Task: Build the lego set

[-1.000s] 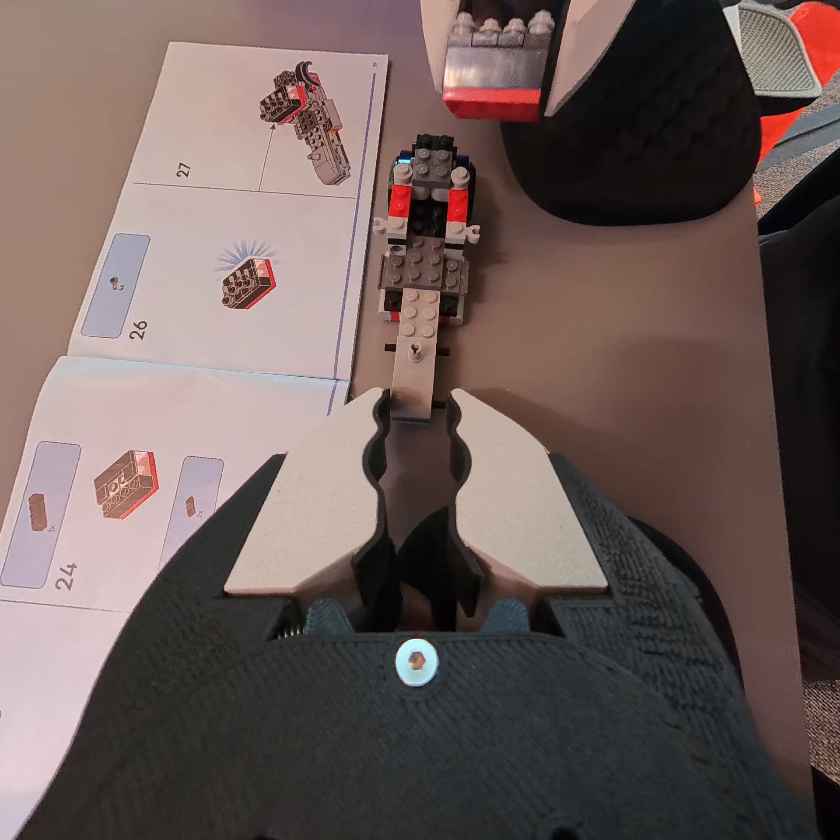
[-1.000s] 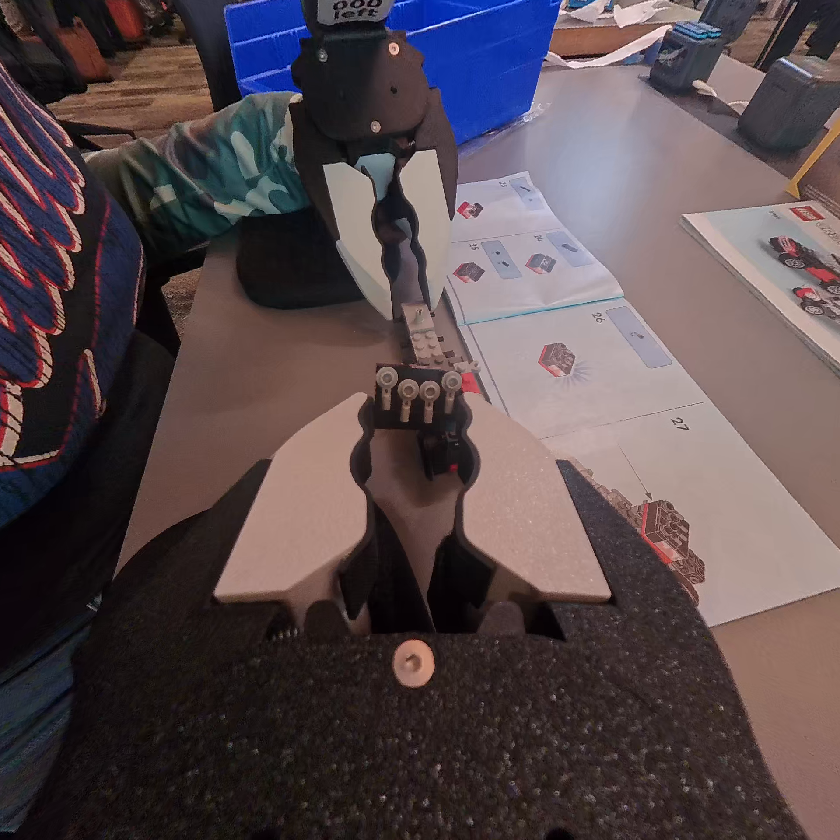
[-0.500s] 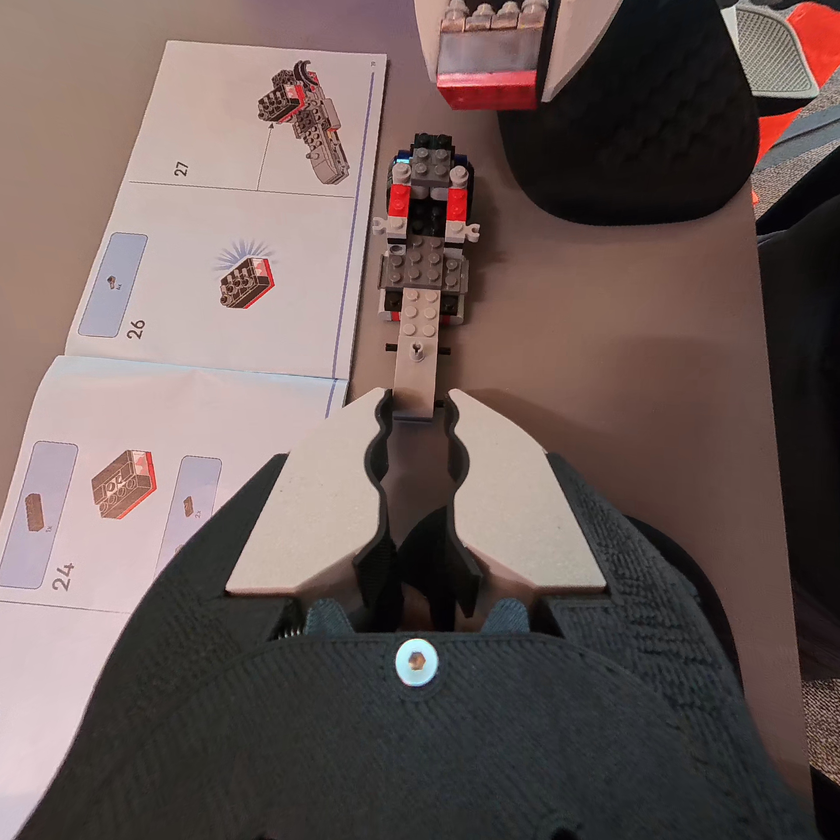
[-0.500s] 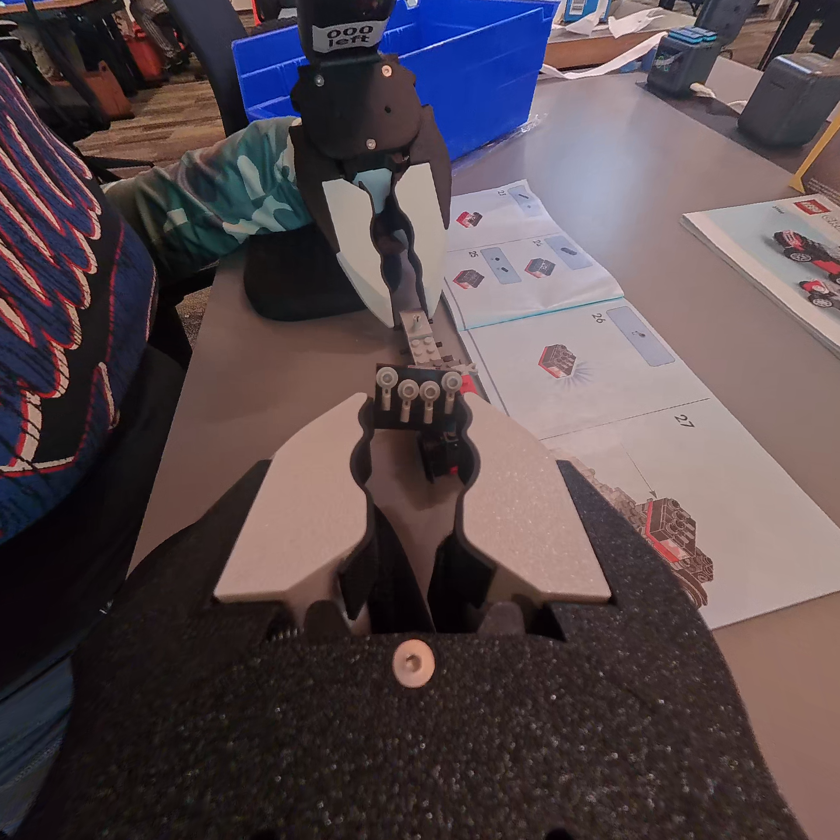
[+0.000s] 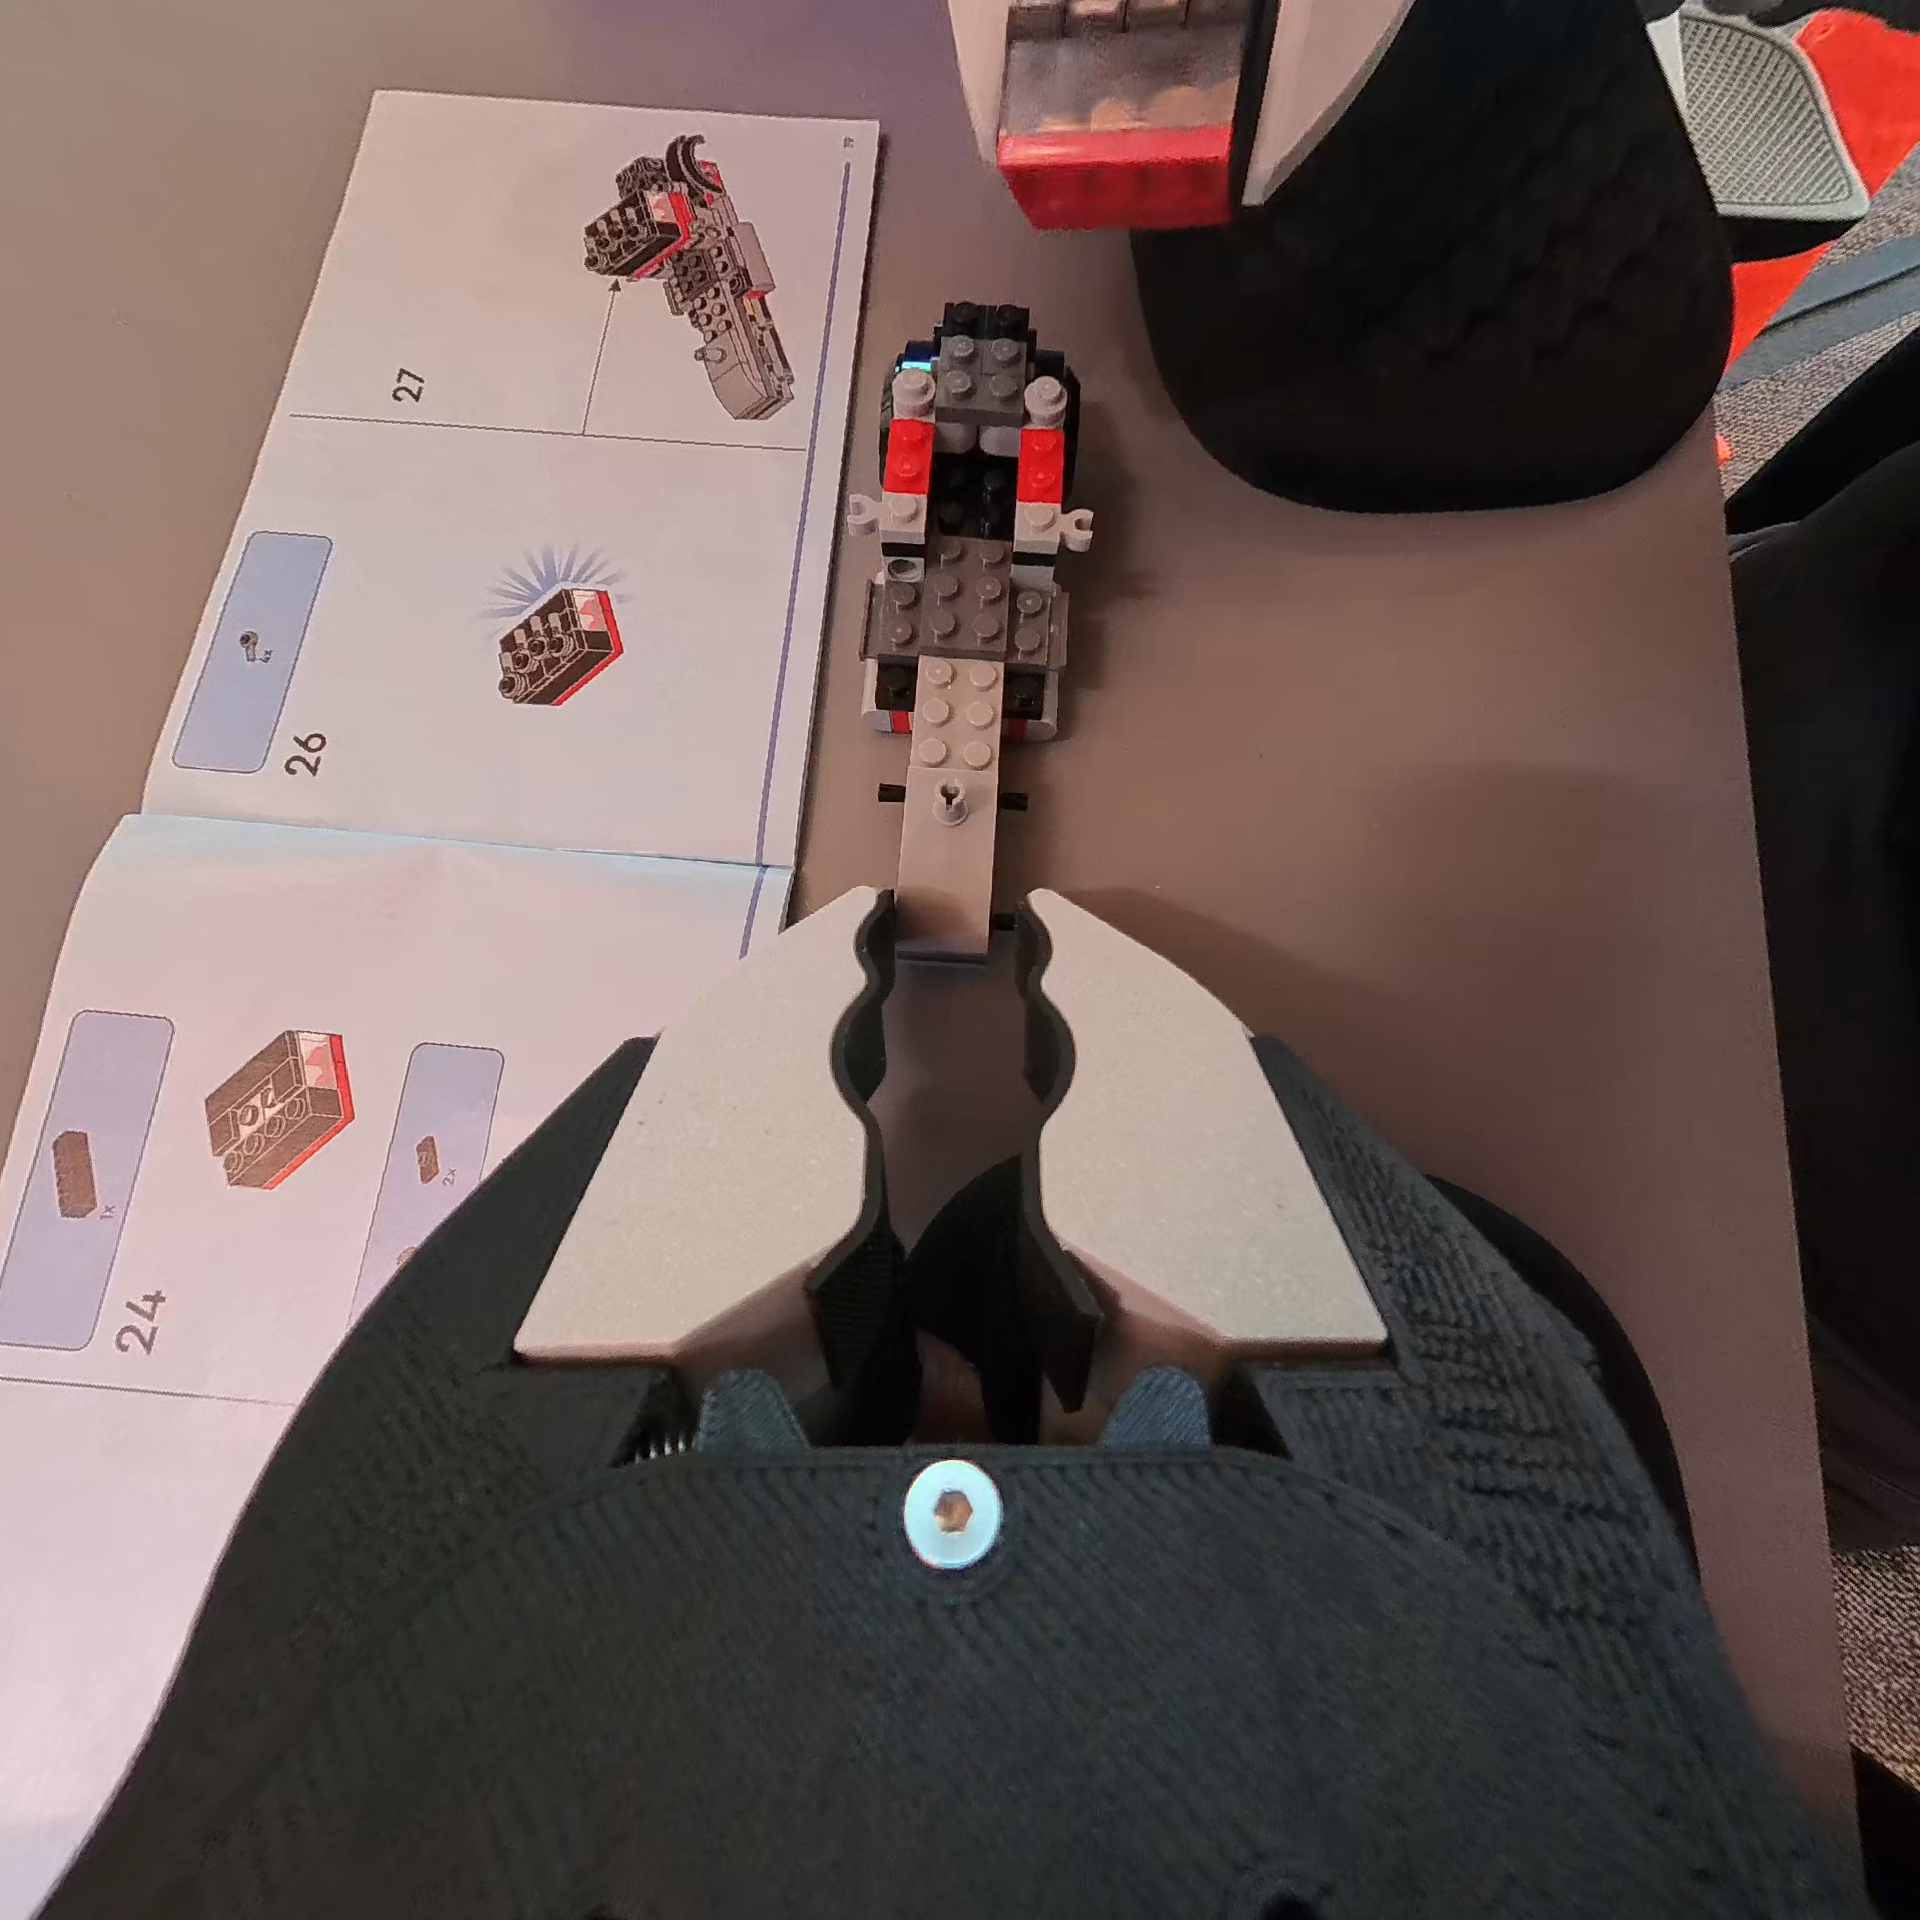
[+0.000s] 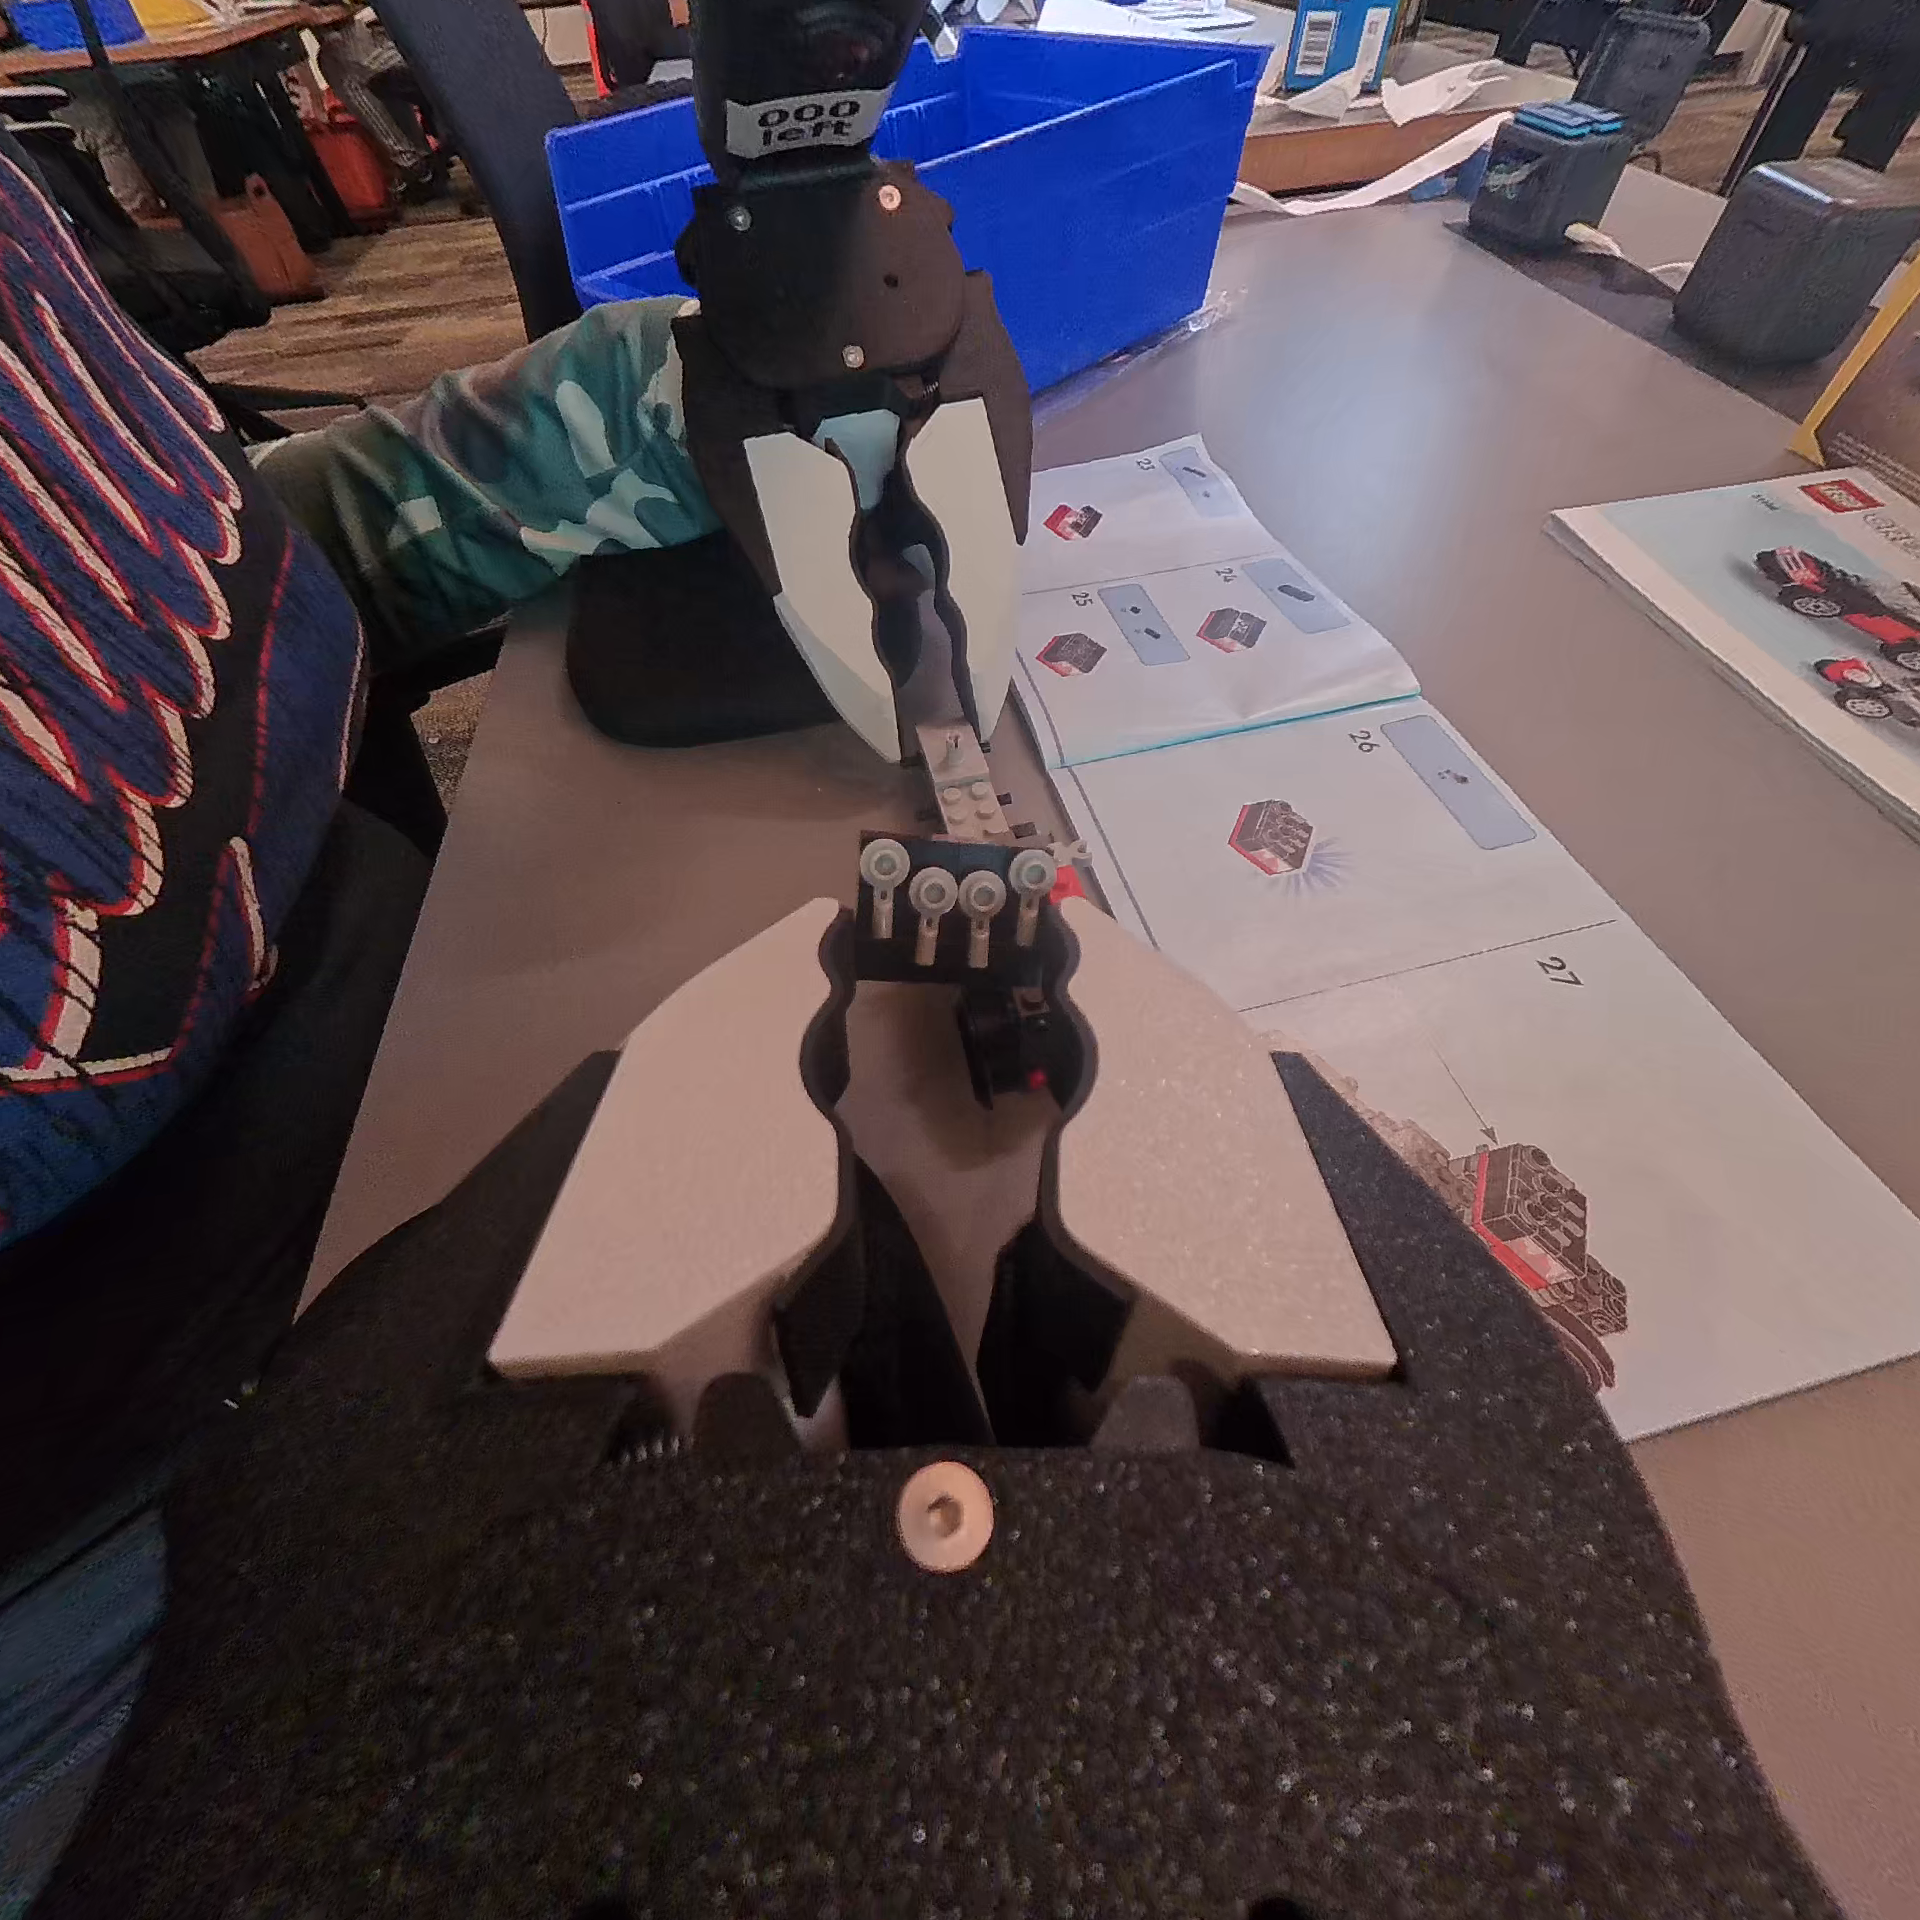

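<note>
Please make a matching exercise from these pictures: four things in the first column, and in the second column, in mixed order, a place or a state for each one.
Things:
1. long lego model
2. small brick block with four grey pins
3. open instruction booklet
4. blue bin

Places or states:
A. lies flat on the table beside the model
B. held above the table by the right gripper
C. its grey end plate sits between the left gripper fingers
D. stands at the far table edge, behind the left gripper

Pairs: 1-C, 2-B, 3-A, 4-D
</note>
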Demonstrator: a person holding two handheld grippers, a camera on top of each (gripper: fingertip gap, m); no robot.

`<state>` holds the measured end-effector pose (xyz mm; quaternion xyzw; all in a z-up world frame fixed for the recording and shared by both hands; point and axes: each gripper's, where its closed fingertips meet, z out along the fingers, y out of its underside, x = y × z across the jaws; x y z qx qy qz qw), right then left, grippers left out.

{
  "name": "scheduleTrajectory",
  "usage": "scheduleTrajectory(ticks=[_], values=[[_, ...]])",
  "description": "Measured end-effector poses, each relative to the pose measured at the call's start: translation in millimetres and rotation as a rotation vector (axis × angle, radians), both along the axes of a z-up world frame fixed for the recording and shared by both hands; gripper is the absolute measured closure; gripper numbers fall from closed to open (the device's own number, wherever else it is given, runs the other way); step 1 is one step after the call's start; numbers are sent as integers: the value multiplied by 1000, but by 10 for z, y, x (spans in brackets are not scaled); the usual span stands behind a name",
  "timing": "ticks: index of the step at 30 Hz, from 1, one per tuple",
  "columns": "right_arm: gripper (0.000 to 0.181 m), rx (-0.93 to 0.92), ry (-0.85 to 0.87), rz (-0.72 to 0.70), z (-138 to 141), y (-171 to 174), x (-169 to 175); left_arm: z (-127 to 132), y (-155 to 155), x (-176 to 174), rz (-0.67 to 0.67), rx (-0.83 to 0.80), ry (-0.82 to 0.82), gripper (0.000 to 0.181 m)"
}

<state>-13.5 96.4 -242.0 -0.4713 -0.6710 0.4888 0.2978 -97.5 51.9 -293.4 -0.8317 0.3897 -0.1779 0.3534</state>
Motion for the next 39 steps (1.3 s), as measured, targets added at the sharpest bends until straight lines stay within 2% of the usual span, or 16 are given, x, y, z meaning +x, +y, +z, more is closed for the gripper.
scheduleTrajectory(ticks=[22, 31, 39], values=[[147, -51, 156, 3, 221, 19, 91, 19, -22, 17, -19, 3, -19, 152], [147, -242, 376, -31, 561, 197, 242, 21, -23, 15, -17, 1, -23, 151], [147, -131, 255, -18, 377, 85, 128, 18, -22, 14, -16, 0, -20, 151]])
